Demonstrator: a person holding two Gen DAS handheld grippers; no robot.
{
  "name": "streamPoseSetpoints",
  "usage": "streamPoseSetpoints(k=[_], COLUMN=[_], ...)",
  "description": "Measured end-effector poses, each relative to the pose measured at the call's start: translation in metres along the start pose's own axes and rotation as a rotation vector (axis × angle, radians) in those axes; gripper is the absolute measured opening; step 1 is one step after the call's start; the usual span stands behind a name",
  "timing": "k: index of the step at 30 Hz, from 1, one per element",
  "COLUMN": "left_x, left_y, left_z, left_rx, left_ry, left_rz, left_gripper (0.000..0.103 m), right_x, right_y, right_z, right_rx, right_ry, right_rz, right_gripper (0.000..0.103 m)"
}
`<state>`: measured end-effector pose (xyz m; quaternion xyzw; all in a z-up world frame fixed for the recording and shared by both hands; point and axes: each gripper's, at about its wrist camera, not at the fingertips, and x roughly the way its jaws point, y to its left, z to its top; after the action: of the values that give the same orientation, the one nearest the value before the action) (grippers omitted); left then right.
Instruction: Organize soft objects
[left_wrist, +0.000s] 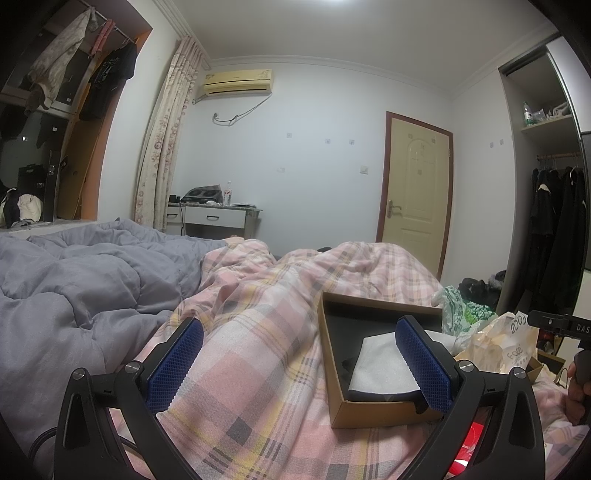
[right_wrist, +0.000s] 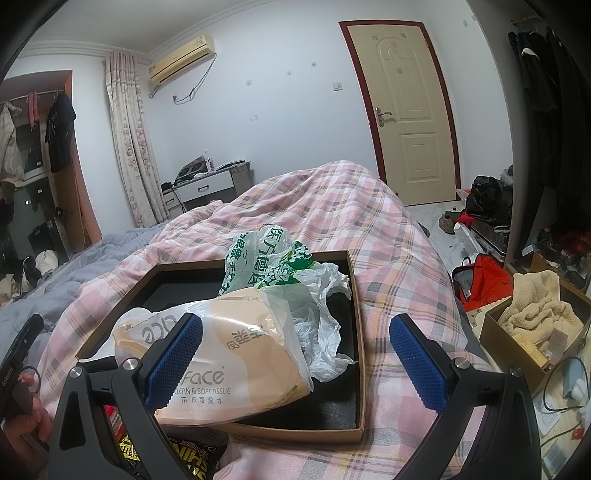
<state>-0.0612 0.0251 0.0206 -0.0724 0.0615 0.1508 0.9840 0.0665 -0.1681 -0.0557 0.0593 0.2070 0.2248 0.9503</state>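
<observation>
A shallow brown cardboard box (left_wrist: 369, 413) with a black lining lies on the pink plaid quilt (left_wrist: 258, 369); it also shows in the right wrist view (right_wrist: 360, 332). In the left wrist view a white foam sheet (left_wrist: 380, 363) lies in it. In the right wrist view a beige soft tissue pack (right_wrist: 236, 354) and a green-and-white plastic bag (right_wrist: 273, 258) lie in the box. My left gripper (left_wrist: 299, 363) is open and empty just above the quilt, its right finger over the box. My right gripper (right_wrist: 295, 363) is open, close over the tissue pack and box, holding nothing.
A grey duvet (left_wrist: 74, 295) lies on the bed's left side. A dark snack packet (right_wrist: 192, 458) lies by the box's near edge. A carton with a cream knit (right_wrist: 532, 321) and a red bag (right_wrist: 487, 280) sit on the floor at the right.
</observation>
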Motion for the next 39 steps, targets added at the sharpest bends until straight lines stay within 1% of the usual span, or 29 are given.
streamPoseSetpoints(k=[39], left_x=[0.0007], left_y=[0.0038], left_z=[-0.0008], left_rx=[0.0], left_ry=[0.006], left_rz=[0.006], left_gripper=[0.103], right_x=[-0.0003], right_y=[-0.0009], right_z=[-0.0005], right_rx=[0.0], right_ry=[0.0], right_rz=[0.001], right_gripper=[0.101])
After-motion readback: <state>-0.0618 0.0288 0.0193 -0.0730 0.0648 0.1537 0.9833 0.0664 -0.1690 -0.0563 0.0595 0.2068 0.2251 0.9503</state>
